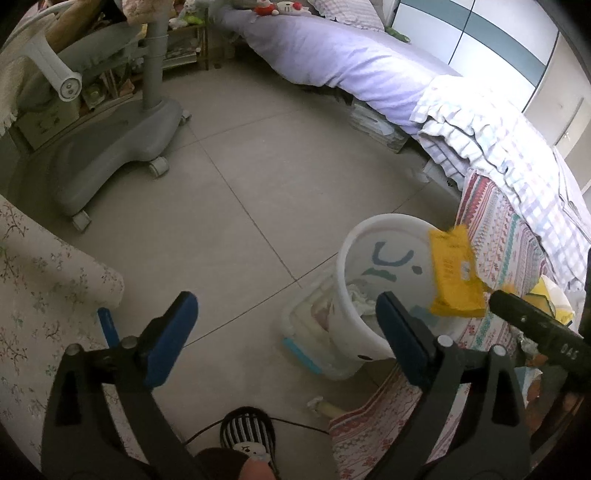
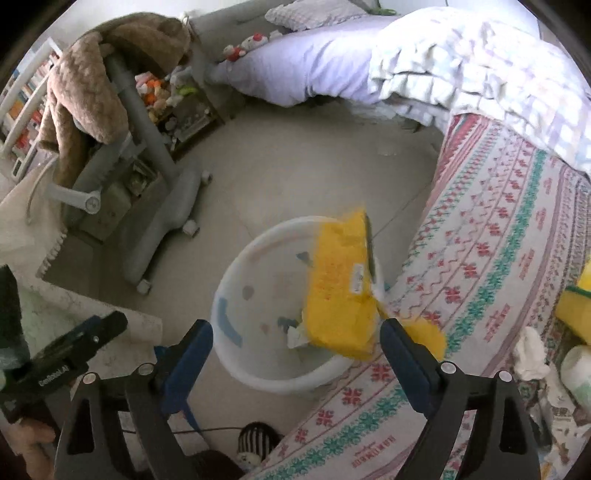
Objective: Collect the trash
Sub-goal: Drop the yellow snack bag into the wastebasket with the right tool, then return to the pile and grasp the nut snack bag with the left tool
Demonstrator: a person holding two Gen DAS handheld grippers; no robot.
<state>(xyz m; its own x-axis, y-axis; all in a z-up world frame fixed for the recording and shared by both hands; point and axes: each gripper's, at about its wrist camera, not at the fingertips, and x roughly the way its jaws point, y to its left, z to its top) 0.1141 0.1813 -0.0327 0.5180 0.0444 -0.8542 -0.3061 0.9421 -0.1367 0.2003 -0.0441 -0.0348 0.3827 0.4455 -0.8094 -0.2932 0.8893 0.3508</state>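
Both tools (image 1: 284, 314) (image 2: 295, 341) gape wide, one yellow packet (image 2: 341, 284) above one white bin (image 2: 236, 295).

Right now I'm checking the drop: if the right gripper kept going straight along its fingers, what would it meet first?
Probably the yellow packet, loose just ahead of the open right gripper, with the white bin under it. Depth is hard to judge.

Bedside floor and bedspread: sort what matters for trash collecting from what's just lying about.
For the job: yellow packet over the white bin; crumpled tissue on the bedspread.

Lying about: grey wheeled chair, plush toys, brown blanket.
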